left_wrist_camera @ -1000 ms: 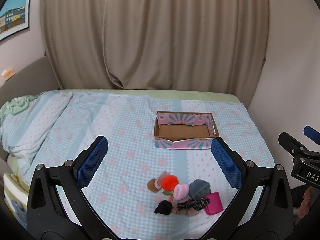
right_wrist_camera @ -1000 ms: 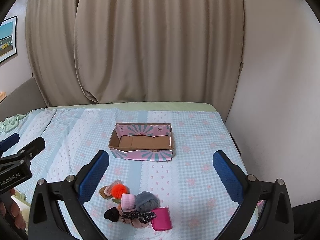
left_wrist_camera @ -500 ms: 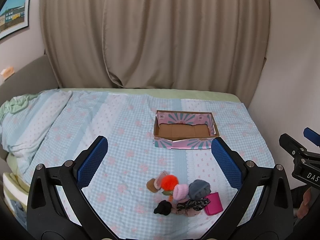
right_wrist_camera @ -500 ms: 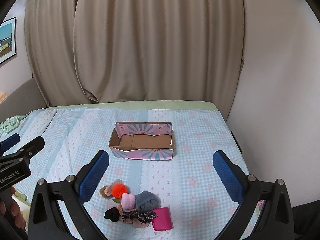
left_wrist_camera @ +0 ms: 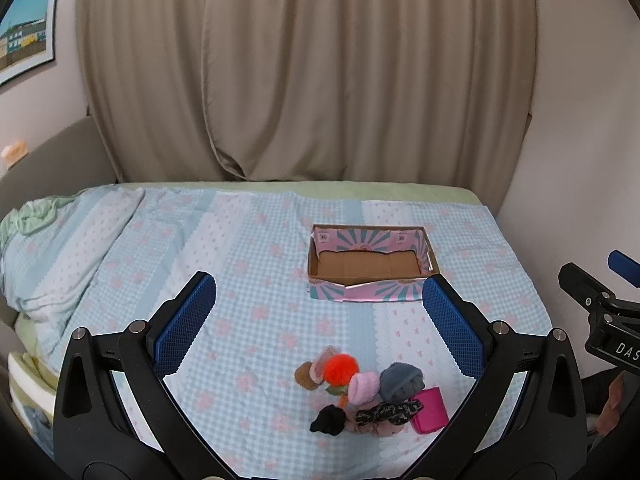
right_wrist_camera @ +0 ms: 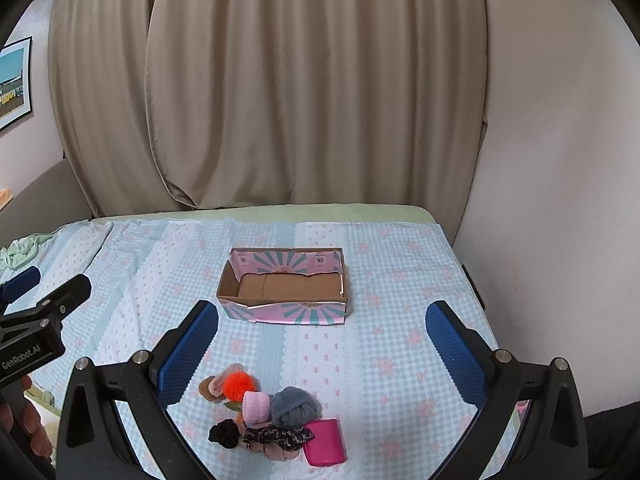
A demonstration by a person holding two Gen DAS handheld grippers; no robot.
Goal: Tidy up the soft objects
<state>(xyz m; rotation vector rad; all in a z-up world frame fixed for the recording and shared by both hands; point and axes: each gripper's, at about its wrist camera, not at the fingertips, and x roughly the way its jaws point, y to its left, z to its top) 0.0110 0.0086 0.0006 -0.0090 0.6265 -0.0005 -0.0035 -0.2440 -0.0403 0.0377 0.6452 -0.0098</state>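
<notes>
A small heap of soft things lies on the checked bedspread: an orange pompom (left_wrist_camera: 340,368) (right_wrist_camera: 238,385), a pink roll (left_wrist_camera: 363,387) (right_wrist_camera: 256,406), a grey knit ball (left_wrist_camera: 401,377) (right_wrist_camera: 295,407), a black scrunchie (left_wrist_camera: 329,420) (right_wrist_camera: 224,433) and a magenta pouch (left_wrist_camera: 430,410) (right_wrist_camera: 325,442). Beyond it sits an empty pink and teal cardboard box (left_wrist_camera: 370,294) (right_wrist_camera: 286,312). My left gripper (left_wrist_camera: 320,324) hangs open above and short of the heap. My right gripper (right_wrist_camera: 322,346) is open too, held above the bed with nothing between its fingers.
A rumpled duvet (left_wrist_camera: 60,248) bulges at the bed's left side. Beige curtains (left_wrist_camera: 304,72) hang behind the bed and a plain wall (right_wrist_camera: 560,200) borders it on the right. A framed picture (left_wrist_camera: 26,30) hangs at far left.
Both views have drifted very slightly; the heap and the box lie where they were. Both grippers stay wide open.
</notes>
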